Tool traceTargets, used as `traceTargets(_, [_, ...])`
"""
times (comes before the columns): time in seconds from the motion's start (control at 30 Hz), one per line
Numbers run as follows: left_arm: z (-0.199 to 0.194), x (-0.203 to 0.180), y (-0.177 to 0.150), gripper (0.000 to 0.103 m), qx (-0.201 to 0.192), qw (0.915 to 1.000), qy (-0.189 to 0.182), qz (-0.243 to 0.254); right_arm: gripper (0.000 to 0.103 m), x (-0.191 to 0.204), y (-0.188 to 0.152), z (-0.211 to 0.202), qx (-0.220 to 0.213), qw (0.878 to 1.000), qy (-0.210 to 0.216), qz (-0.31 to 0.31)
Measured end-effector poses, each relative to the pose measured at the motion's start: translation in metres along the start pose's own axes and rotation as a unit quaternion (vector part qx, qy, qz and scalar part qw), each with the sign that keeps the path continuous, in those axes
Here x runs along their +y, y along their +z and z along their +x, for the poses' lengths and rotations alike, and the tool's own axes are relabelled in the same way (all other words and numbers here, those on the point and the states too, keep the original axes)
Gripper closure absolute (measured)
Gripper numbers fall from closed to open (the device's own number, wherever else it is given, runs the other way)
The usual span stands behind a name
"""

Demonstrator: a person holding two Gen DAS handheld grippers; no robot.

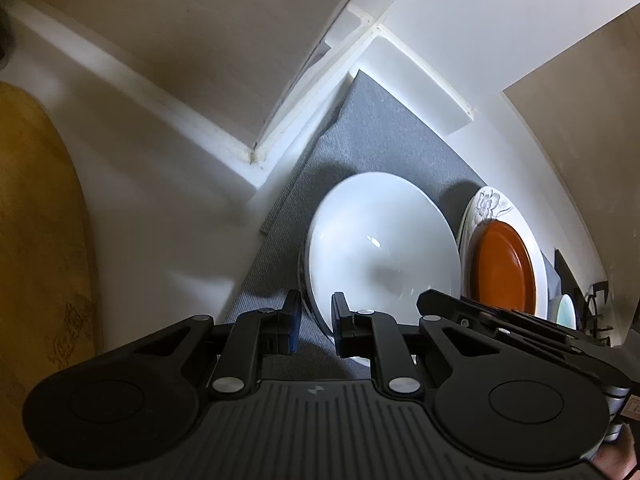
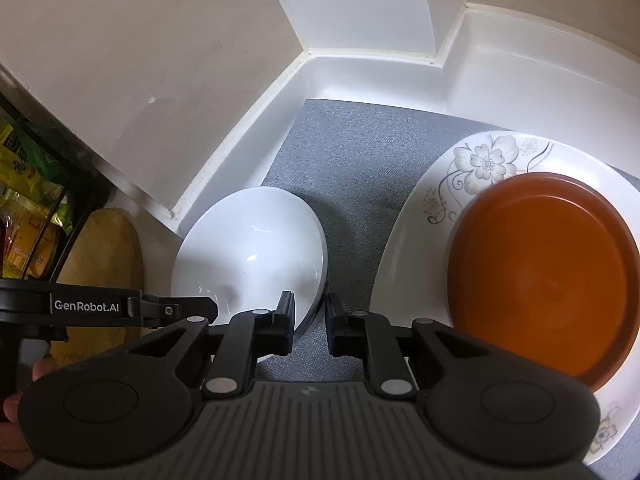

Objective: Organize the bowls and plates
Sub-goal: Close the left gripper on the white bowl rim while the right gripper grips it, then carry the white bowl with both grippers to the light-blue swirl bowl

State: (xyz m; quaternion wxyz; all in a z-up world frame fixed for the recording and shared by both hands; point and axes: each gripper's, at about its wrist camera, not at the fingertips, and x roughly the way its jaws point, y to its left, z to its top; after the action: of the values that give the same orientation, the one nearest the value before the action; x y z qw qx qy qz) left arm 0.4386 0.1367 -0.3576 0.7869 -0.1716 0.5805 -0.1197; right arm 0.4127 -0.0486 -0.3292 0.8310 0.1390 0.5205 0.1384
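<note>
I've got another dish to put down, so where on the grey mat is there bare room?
The back of the grey woven mat, between the white wall ledge and the dishes, is bare. A narrower strip runs between the white glossy bowl and the flowered white plate, which carries the round orange dish. The front is crowded by both dishes.

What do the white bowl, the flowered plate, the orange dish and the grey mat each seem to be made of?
White bowl: probably glazed ceramic; smooth, with sharp bright highlights.
Flowered plate: likely glazed ceramic; glossy white with a printed flower pattern.
Orange dish: plastic or matte-glazed ware, unclear; even colour, only a soft sheen.
Grey mat: woven fabric; fine visible weave, no shine.
</note>
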Motion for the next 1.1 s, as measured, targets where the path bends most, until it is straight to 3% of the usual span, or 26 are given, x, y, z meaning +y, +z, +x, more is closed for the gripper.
traceTargets(0.27, [0.004, 0.007, 0.012, 0.086, -0.005, 1.0000, 0.000, -0.006, 0.086, -0.001, 0.008, 0.003, -0.002, 1.000, -0.008, 0.001])
traceTargets(0.4, [0.018, 0.013, 0.009, 0.079, 0.010, 0.9996, -0.008, -0.024, 0.069, 0.002, 0.010, 0.010, -0.005, 1.000, -0.010, 0.005])
traceTargets(0.43, [0.020, 0.015, 0.009, 0.079, 0.014, 0.9993, -0.014, -0.031, 0.069, 0.003, 0.010, 0.012, -0.004, 1.000, -0.010, 0.003])
traceTargets(0.5, [0.021, 0.016, 0.008, 0.082, 0.016, 0.9988, -0.025, -0.040, 0.071, 0.006, 0.010, 0.016, -0.004, 1.000, -0.011, -0.003])
traceTargets(0.6, [0.017, 0.013, 0.006, 0.088, 0.013, 0.9994, -0.010, -0.030, 0.089, 0.008, 0.009, 0.016, 0.001, 1.000, -0.020, -0.009])
traceTargets(0.93, [-0.017, -0.002, 0.000, 0.088, 0.000, 0.9998, 0.011, -0.016, 0.089, 0.008, -0.001, -0.014, -0.006, 0.999, 0.019, 0.028])
traceTargets(1.1, [-0.038, -0.032, 0.000, 0.088, -0.003, 0.9997, 0.018, 0.013, 0.088, 0.005, -0.007, -0.052, -0.040, 0.998, 0.028, 0.042])
